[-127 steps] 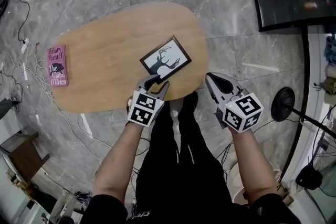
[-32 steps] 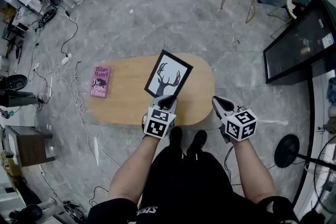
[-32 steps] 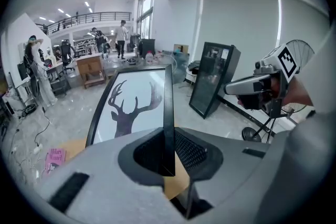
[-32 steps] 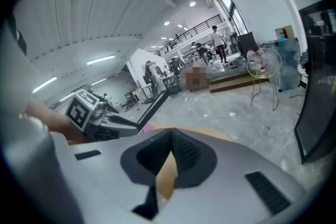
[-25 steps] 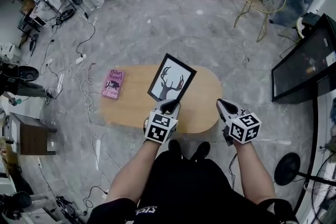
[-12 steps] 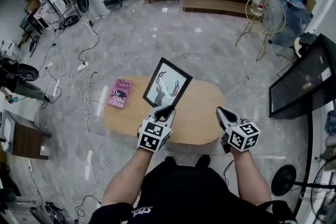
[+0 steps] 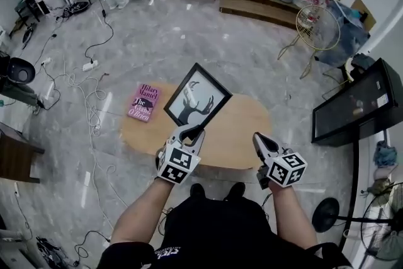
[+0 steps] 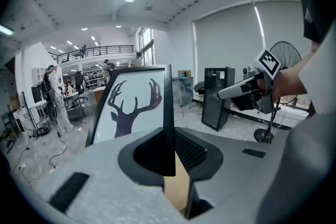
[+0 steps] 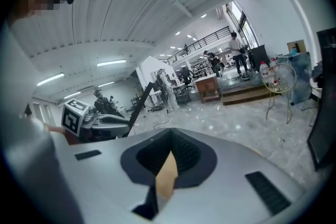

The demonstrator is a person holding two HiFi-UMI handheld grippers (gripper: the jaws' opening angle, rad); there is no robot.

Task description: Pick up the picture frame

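Already the pick-up looks done. The left gripper (image 7: 189, 133) is clamped on the lower edge of the frame (image 7: 197, 101), which stands tilted in the air, clear of the table (image 7: 245, 135) below it. The right gripper (image 7: 258, 138) hangs just to the side, jaws together and empty. The next move probably calls only for a steady wrist: one thin edge bears the whole frame, so it could swing or slip. The count is two grippers, one frame, one table, and one book (image 7: 144, 102) lying on the table's left end.
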